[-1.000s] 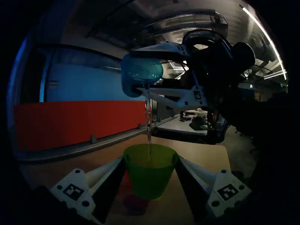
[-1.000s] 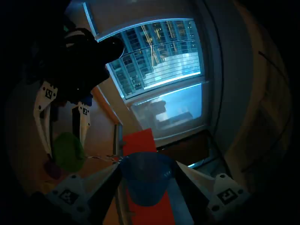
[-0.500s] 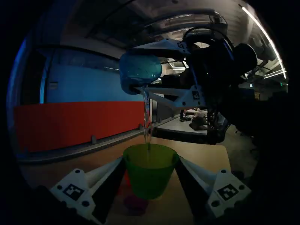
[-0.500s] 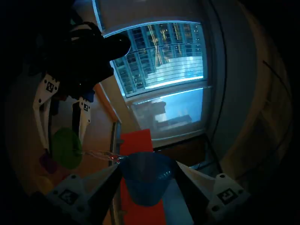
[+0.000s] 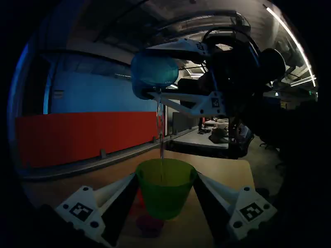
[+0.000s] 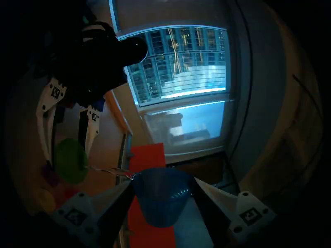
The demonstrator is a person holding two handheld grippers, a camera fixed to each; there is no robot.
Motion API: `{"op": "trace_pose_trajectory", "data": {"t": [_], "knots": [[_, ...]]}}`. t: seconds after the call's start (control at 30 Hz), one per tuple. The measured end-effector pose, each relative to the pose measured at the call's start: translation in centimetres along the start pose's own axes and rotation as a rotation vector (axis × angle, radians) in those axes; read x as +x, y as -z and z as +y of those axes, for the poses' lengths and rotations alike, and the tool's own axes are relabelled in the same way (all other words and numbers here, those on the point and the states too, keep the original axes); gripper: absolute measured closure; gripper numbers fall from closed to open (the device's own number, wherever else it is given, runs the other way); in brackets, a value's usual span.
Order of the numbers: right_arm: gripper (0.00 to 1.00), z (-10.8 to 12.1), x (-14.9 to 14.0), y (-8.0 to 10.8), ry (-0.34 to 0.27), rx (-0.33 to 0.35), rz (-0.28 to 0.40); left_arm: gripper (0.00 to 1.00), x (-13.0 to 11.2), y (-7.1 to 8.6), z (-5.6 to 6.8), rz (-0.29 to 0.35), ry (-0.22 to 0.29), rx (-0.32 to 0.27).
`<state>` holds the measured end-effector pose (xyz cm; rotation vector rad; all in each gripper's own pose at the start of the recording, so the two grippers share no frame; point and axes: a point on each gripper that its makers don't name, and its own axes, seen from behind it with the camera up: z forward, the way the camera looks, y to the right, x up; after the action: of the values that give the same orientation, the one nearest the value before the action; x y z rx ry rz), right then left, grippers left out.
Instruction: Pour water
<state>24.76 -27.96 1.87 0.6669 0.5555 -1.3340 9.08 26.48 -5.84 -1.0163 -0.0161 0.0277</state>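
Observation:
In the left gripper view my left gripper (image 5: 165,194) is shut on an upright green cup (image 5: 165,188) held over the wooden table (image 5: 219,167). Above it the right gripper (image 5: 159,74) holds a blue cup (image 5: 154,76) tipped over, and a thin stream of water (image 5: 160,132) falls from its rim into the green cup. In the right gripper view my right gripper (image 6: 161,202) is shut on the blue cup (image 6: 161,202); water (image 6: 108,169) runs off its rim toward the green cup (image 6: 70,161), which sits between the left gripper's white fingers (image 6: 43,120).
A purple cup (image 5: 149,225) and a red one (image 5: 140,198) stand on the table under the green cup. An orange panel (image 5: 82,134) runs behind the table, with a large window (image 6: 182,82) above it. Desks (image 5: 207,138) stand farther off.
The blue cup has tipped a little further and risen slightly. The water stream has thinned. The green cup has not moved.

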Motion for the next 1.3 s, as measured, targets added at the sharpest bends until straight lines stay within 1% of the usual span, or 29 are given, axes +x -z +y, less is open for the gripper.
{"op": "trace_pose_trajectory", "data": {"t": [0.6,0.9,1.3], "knots": [[0.08,0.5,0.2,-0.2,0.075,-0.007,-0.006,0.13,0.2,-0.1,-0.1,0.003,0.001,0.001],[0.08,0.9,0.5,-0.3,0.101,-0.012,-0.005,0.13,0.0,-0.1,-0.2,0.002,0.002,0.005],[0.08,1.3,0.7,-0.3,0.16,-0.011,-0.009,0.13,0.1,-0.2,-0.1,0.006,0.003,0.004]]}}
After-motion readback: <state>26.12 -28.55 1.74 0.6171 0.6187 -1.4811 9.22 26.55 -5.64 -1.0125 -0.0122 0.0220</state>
